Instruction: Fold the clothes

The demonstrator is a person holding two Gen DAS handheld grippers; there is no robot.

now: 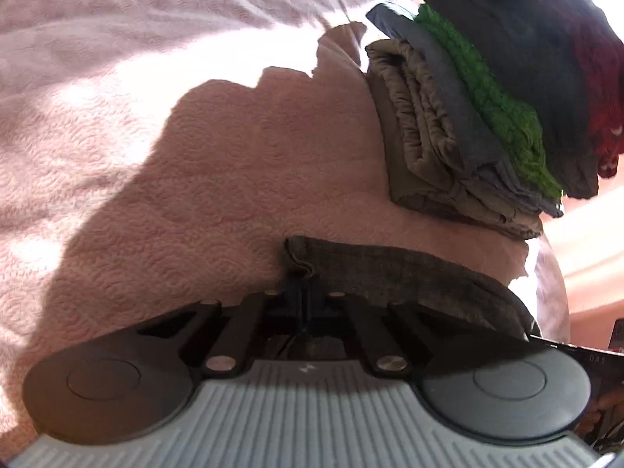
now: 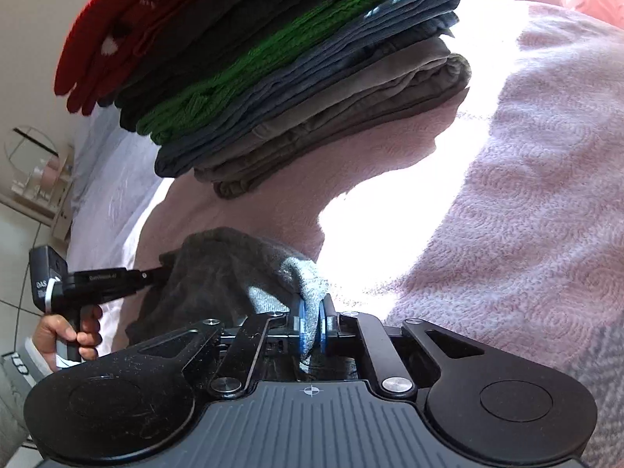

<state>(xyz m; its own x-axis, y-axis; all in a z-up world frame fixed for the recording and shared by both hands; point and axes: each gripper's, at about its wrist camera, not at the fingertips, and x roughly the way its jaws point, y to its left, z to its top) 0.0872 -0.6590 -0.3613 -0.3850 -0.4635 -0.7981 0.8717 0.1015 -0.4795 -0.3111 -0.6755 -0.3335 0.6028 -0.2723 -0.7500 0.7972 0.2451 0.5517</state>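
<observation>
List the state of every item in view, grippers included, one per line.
Left gripper: shut on a corner of the dark grey woven garment.
Right gripper: shut on another edge of the same garment.
Dark grey woven garment: unfolded, bunched between the grippers, on the pink textured bedspread.
Stack of folded clothes: folded, piled; red knit on top, olive-brown piece at the bottom.
Pink textured bedspread: spread flat, partly sunlit.
</observation>
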